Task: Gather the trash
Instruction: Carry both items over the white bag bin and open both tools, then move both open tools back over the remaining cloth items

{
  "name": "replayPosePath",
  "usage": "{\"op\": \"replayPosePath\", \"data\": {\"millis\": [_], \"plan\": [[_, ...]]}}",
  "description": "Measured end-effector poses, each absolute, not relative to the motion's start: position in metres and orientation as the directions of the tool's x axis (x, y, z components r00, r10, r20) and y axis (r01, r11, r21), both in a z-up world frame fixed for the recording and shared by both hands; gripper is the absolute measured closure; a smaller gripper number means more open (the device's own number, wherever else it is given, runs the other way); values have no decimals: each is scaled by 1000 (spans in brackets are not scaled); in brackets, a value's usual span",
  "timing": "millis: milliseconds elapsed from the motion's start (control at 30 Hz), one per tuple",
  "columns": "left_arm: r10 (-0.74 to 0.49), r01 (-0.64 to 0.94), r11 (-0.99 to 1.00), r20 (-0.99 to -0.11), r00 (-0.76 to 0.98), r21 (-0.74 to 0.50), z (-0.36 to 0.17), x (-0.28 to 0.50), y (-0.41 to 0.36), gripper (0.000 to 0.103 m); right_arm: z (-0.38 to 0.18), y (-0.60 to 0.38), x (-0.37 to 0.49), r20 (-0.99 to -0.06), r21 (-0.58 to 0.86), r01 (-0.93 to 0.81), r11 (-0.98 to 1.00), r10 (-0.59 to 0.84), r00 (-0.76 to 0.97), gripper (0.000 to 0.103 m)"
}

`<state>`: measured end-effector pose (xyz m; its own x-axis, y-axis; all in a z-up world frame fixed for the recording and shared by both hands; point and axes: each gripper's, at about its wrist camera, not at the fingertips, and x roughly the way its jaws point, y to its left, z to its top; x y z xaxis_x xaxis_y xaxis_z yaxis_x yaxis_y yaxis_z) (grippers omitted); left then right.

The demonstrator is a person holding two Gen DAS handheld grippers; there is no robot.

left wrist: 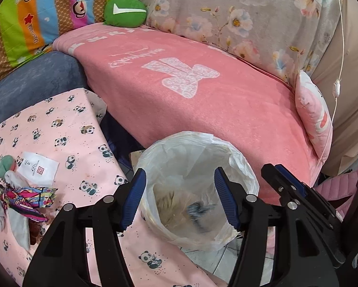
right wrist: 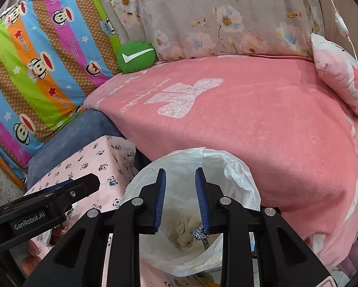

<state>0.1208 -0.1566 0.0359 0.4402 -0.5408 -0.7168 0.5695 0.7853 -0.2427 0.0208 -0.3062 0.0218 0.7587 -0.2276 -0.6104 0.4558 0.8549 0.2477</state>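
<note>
The left gripper [left wrist: 180, 196] is held wide open above the bin [left wrist: 195, 191], with nothing between its blue pads [left wrist: 134, 198]. The right gripper [right wrist: 180, 198] is held over the same bin with its jaws partly open; a small black-and-white speckled scrap [right wrist: 199, 233] is seen at the tip of its right pad [right wrist: 201, 201], but whether the scrap is touching the pad or already loose cannot be told. In the left view the same scrap [left wrist: 199, 209] appears blurred inside the bin. The right gripper is also seen from the side at the right of the left view [left wrist: 289, 186], and the left gripper at the lower left of the right view [right wrist: 66, 191].

The bin is lined with a thin white bag [right wrist: 236, 174] folded over its rim. Beige crumpled waste [right wrist: 186, 234] is seen at the bottom, under the scrap.

Just left of the bin a table covered with a pink panda cloth [left wrist: 66, 129] is found. On it, more trash is left: a white printed paper [left wrist: 38, 167], a crumpled colourful wrapper [left wrist: 28, 198], a green-and-pink lump [left wrist: 6, 165] and greyish tissue [left wrist: 18, 227].

Behind the bin a sofa draped with a pink blanket [left wrist: 202, 91] is seen, with a green round cushion [left wrist: 125, 12] and a pink pillow [left wrist: 313, 117] on it.
</note>
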Motion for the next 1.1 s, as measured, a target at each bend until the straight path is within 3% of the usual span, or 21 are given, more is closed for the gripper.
{"op": "replayPosePath", "data": {"millis": [167,267,700,1100], "plan": [[-530,551,799,-716,455,-241,36,119,-143,47,25,-297,22,-609,243,442,864,-219,763,75],[-519,535,810,-719,463,-240,34,118,-132,47,28,-289,22,-606,237,431,871,-214,766,65],[-472,431,863,-724,503,-263,27,123,-67,46,33,-234,33,-613,206,342,917,-152,775,63],[-367,256,929,-749,552,-267,7,136,20,35,28,-167,57,-632,184,231,955,-65,772,61]]}}
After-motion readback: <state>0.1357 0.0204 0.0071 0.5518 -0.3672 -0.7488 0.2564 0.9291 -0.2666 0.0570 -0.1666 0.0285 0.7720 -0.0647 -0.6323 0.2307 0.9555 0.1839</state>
